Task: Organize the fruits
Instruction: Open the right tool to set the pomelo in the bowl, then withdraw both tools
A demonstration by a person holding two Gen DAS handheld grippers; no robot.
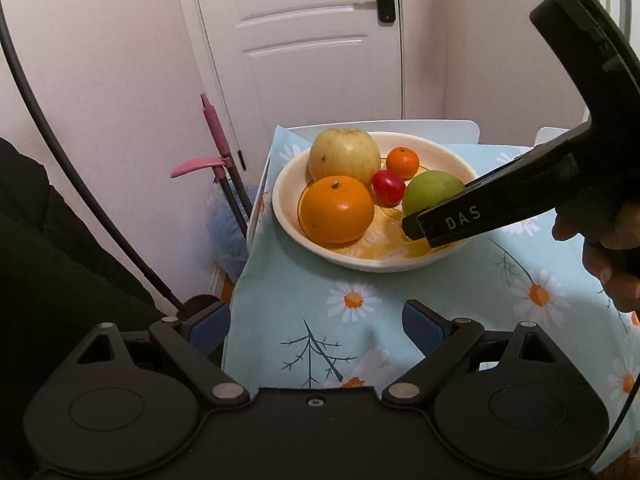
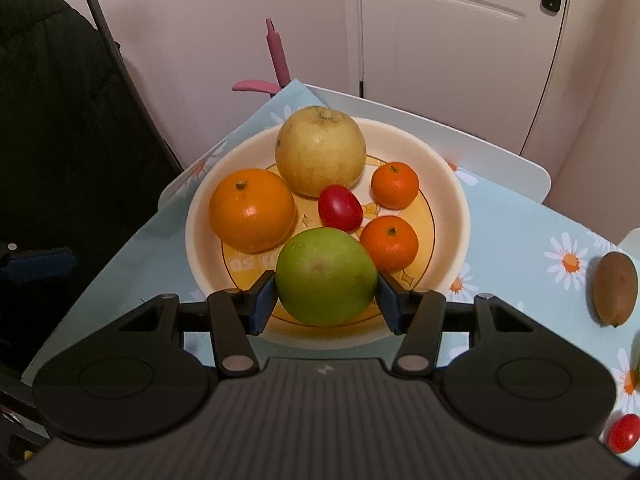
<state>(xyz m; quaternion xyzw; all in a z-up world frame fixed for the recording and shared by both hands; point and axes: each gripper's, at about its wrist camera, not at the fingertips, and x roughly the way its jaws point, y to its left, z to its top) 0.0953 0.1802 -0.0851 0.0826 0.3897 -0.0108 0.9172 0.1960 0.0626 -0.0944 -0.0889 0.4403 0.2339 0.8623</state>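
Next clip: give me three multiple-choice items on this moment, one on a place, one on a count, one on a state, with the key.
1. Where is the kiwi?
A. on the tablecloth right of the bowl
B. in the bowl
C. in the left gripper

2. How many small tangerines are in the bowl?
A. one
B. two
C. four

3. What is the right gripper doing?
A. hanging open
B. gripping the red tomato
C. gripping the green apple

Key: 1 A, it lies outside the rim. 2 B, one tangerine behind another tangerine. 3 C, both pads press its sides.
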